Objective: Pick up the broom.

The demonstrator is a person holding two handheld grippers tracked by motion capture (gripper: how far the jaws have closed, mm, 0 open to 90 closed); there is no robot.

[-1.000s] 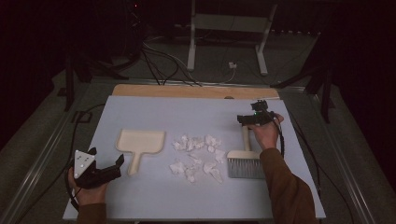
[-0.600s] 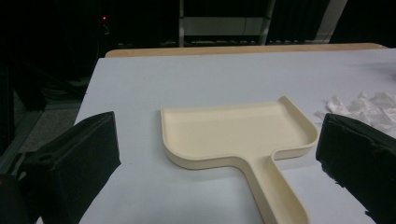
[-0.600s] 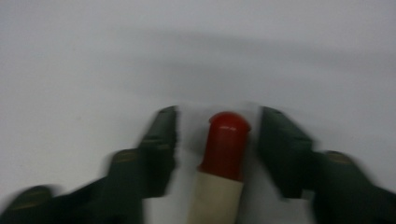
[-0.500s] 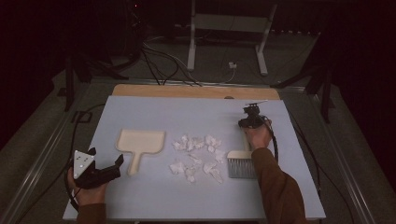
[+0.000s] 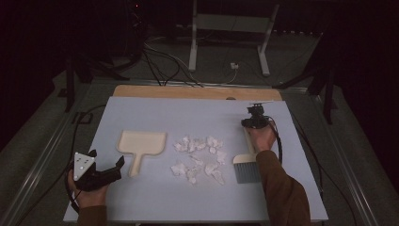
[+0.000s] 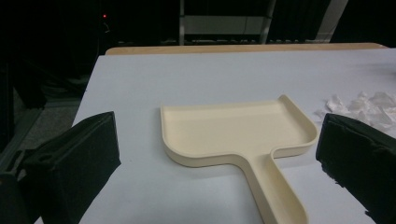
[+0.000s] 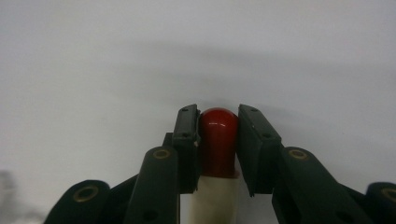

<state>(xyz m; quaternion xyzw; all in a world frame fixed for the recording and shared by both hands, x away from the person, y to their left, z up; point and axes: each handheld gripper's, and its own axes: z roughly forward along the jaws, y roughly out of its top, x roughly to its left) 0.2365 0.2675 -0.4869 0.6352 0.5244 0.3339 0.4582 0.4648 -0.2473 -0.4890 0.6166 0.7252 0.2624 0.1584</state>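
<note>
Brush handle (image 7: 218,140) sits clamped between the right gripper (image 7: 217,122) jaws.

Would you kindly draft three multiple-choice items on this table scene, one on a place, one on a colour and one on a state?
1. Where do the white paper scraps lie?
A. Between the dustpan and the brush
B. Inside the dustpan
C. On the floor behind the table

2. What colour is the tip of the brush handle?
A. Blue
B. Red
C. Green

3. How does the right gripper stand?
A. Wide open above the scraps
B. Shut on the dustpan
C. Shut on the brush handle

Answers:
1. A: the high view shows the scraps on the mat with the dustpan to their left and the brush to their right.
2. B: the right gripper view shows a red cap between the jaws.
3. C: in that view both pads press the red tip; its jaws have just been closing.
</note>
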